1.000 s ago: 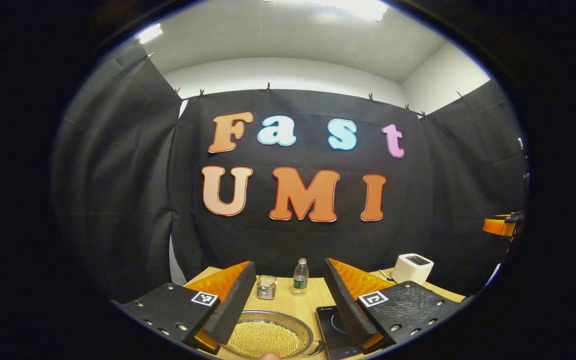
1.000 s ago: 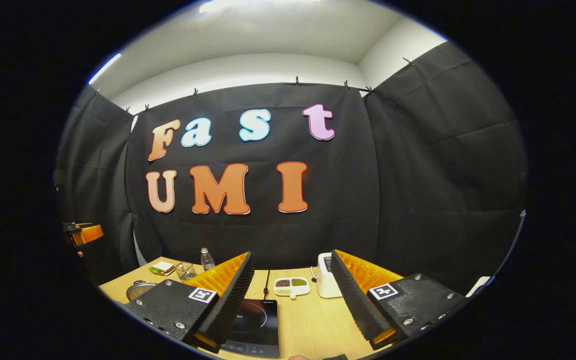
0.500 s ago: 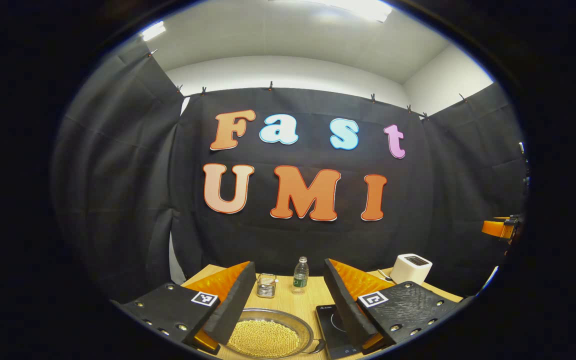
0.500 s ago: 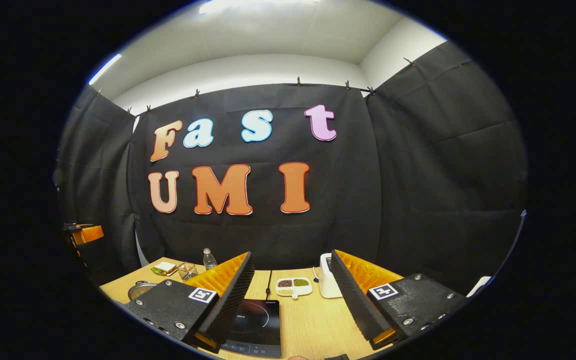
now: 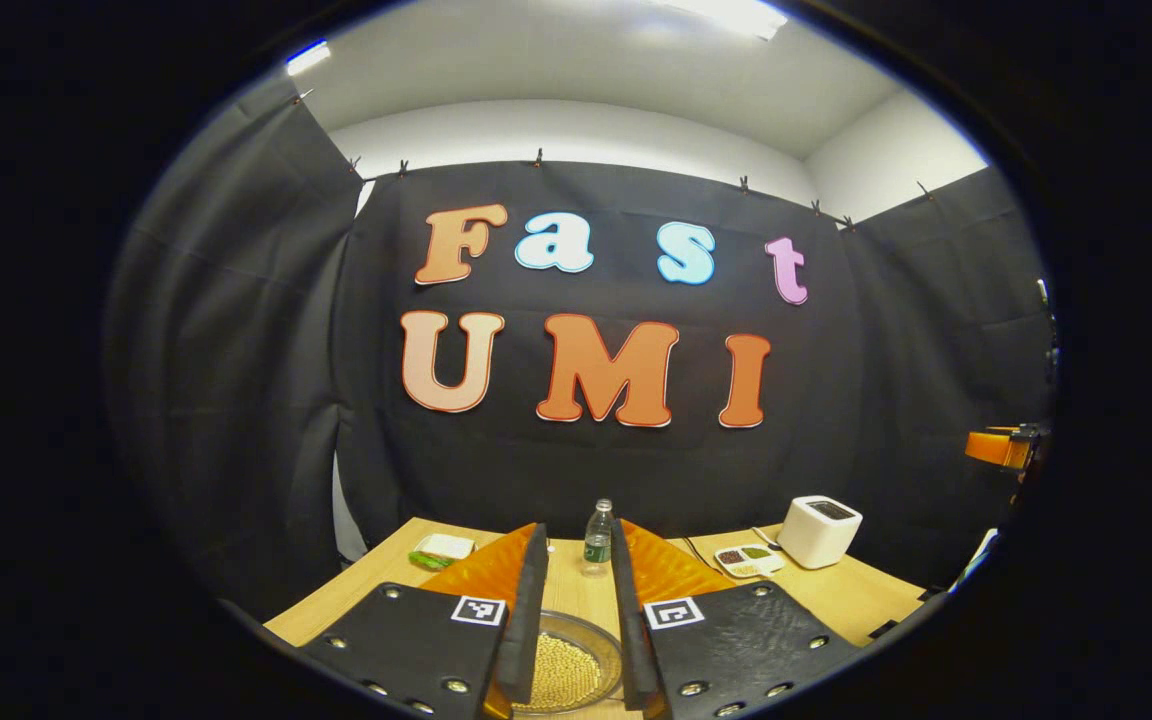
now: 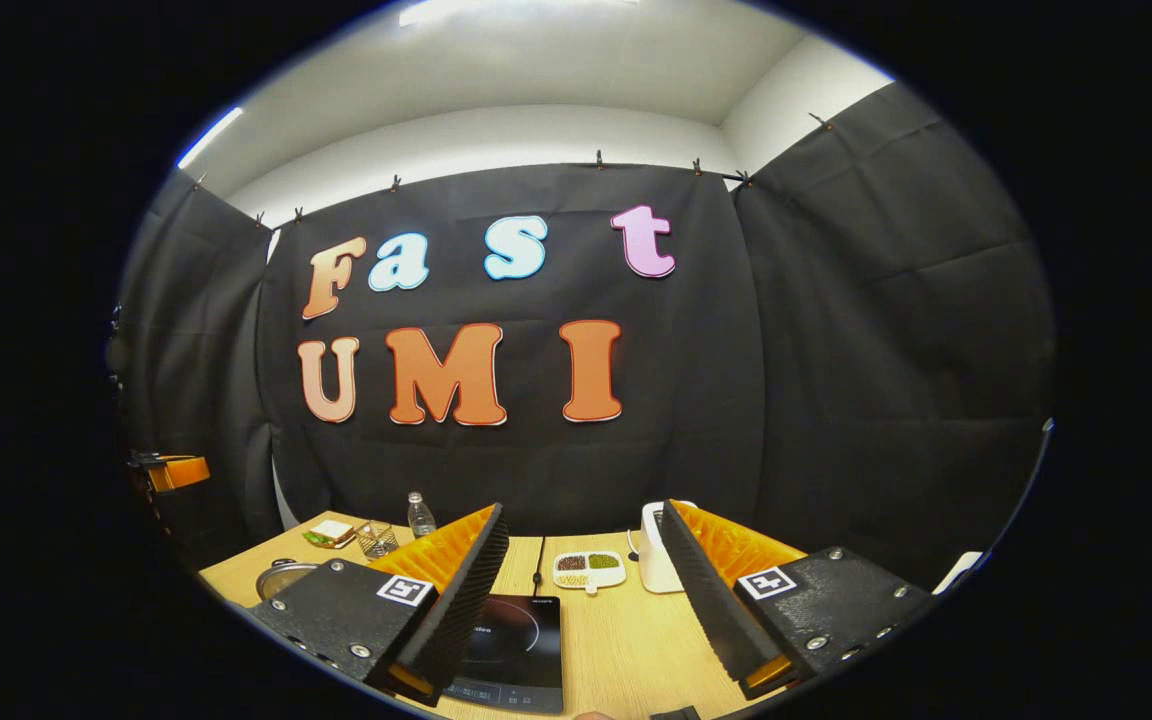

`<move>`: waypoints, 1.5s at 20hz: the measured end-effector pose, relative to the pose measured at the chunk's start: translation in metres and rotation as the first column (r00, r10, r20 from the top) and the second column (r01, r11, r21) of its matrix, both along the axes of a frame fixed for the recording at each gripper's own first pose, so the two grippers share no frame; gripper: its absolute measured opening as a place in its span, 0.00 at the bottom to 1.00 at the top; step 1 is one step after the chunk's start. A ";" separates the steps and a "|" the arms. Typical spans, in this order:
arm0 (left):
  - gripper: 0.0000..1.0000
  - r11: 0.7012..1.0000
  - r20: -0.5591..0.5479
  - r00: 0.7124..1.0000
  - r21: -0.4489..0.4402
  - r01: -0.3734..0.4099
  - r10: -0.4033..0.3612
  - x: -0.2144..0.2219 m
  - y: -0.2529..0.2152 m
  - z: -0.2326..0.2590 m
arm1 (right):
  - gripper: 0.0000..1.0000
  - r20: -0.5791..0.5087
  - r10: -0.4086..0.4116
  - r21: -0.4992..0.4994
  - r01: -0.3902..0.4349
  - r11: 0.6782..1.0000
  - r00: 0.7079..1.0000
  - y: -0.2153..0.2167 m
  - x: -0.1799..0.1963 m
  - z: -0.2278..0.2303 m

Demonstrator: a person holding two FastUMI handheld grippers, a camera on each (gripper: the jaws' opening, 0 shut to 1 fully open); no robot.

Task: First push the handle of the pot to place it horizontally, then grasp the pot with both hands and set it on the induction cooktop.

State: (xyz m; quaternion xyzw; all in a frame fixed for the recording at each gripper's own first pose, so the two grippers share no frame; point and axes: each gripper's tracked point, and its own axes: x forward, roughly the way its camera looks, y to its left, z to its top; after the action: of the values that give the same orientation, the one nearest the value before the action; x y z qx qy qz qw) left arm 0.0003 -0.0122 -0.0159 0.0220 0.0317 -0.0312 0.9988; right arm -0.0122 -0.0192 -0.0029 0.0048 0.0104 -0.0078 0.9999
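1. The pot (image 5: 568, 672) sits on the near part of the table (image 5: 866, 590), filled with small yellow beans. In the left gripper view it lies low between the fingers; in the right gripper view its rim peeks out at the far left (image 6: 281, 578). Its handle cannot be made out.
2. The induction cooktop (image 6: 511, 652) lies flat just to the right of the pot, bare on top.
3. The left tongs (image 5: 573, 640) are drawn nearly together with a narrow gap, above the pot and gripping nothing. The right tongs (image 6: 581, 610) stand wide apart, empty, hovering over the cooktop's right edge.
4. Farther back stand a water bottle (image 5: 596, 538), a white toaster (image 5: 819, 530), a divided dish of beans (image 6: 587, 571), a small wire basket (image 6: 373, 540) and a sandwich (image 6: 329, 534).
5. Risks, as I judge them: a hard or off-centre shove at the handle could slide the whole pot or tip it, scattering beans. In the two-handed lift, uneven grips or a tilt would spill them, and a shallow hold on the thin rim could slip.
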 end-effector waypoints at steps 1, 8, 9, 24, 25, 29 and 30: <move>0.36 1.000 -0.007 1.000 0.001 0.008 -0.008 0.002 -0.002 -0.004 | 0.95 0.000 -0.001 0.000 0.001 1.000 1.000 -0.001 0.000 -0.001; 0.03 0.999 -0.065 0.997 0.005 0.047 -0.047 0.001 -0.008 -0.028 | 0.95 -0.011 0.001 0.010 0.000 1.000 1.000 -0.001 0.000 -0.005; 0.03 0.998 -0.078 0.995 0.004 0.055 -0.054 -0.001 -0.009 -0.034 | 0.95 -0.011 -0.001 0.009 0.001 1.000 1.000 -0.001 0.000 -0.005; 0.04 0.994 -0.345 0.934 0.025 0.107 -0.092 -0.028 -0.008 -0.152 | 0.95 -0.016 0.005 0.005 -0.005 1.000 1.000 0.009 -0.002 -0.008; 0.03 0.993 -0.361 0.928 0.024 0.112 -0.096 -0.032 -0.009 -0.160 | 0.95 -0.019 0.007 0.004 -0.007 1.000 1.000 0.009 -0.002 -0.009; 0.03 0.992 -0.434 0.895 0.019 0.122 -0.102 -0.048 -0.005 -0.194 | 0.95 -0.026 0.004 -0.015 -0.005 1.000 1.000 0.010 -0.003 -0.011; 0.04 0.992 -0.451 0.886 0.009 0.123 -0.106 -0.052 -0.005 -0.200 | 0.95 -0.026 0.006 -0.015 -0.006 1.000 1.000 0.011 -0.002 -0.011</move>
State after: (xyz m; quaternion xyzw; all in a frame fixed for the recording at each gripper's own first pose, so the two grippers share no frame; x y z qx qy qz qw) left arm -0.0515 -0.0173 -0.2164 0.0348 0.2608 -0.0936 0.9602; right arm -0.0145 -0.0078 -0.0143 -0.0027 0.0233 -0.0050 0.9997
